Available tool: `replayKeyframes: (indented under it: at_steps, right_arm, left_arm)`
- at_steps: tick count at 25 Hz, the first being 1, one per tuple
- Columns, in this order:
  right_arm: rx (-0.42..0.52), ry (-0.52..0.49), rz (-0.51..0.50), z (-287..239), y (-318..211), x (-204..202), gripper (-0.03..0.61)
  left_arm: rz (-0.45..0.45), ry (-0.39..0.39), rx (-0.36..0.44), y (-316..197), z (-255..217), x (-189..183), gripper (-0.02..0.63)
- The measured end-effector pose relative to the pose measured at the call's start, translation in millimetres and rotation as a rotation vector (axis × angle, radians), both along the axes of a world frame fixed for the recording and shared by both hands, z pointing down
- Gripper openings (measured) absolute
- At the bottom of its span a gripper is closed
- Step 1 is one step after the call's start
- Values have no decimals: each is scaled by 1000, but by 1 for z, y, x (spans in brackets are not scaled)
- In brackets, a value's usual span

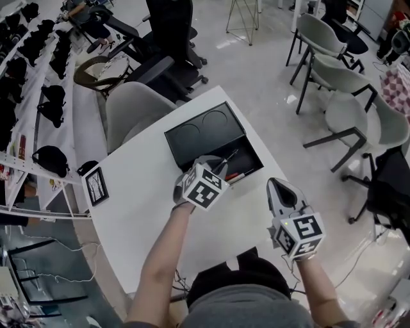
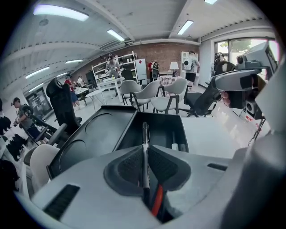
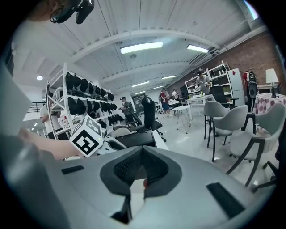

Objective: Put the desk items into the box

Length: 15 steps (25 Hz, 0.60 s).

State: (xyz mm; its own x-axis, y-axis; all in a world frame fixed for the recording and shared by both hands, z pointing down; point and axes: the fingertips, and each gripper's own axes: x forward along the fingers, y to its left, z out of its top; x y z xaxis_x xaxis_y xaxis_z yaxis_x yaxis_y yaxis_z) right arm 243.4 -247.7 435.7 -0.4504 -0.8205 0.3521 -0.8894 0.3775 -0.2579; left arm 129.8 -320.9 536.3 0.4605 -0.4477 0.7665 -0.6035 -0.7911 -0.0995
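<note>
White desk [image 1: 141,211]. Slim black pen [image 2: 145,132]: pinched along its barrel by my left gripper [image 2: 144,151], likely light, slippery; open black box [image 1: 205,131] ahead. Right gripper [image 3: 142,152] pressed together, empty.

White table [image 1: 138,218] on a glossy pale floor [image 1: 256,57], with grey chairs [image 1: 346,77] and a black office chair [image 1: 172,32] around it. Shelving [image 1: 32,109] at left. Brick wall [image 2: 165,50], window [image 2: 232,44] and ceiling strip lights [image 2: 60,12] beyond.

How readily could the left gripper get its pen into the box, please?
Probably yes, readily: the left gripper, shut on the pen, points it over the open box, and nothing lies between.
</note>
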Motion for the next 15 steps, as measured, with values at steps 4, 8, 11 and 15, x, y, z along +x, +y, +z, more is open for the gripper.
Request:
replayKeyframes:
  at_steps: [4, 8, 11, 15]
  right_arm:
    - [-9, -6, -5, 4, -6, 3, 3]
    - [-19, -8, -2, 5, -11, 7, 3]
    - [-24, -7, 0, 7, -15, 10, 3]
    - [-36, -13, 3, 10, -18, 13, 3]
  left_arm:
    - [4, -19, -18, -7, 8, 7, 46]
    - [10, -41, -49, -11, 19, 12, 46]
    - [16, -55, -68, -13, 27, 14, 46]
    - [21, -72, -90, -14, 35, 15, 46]
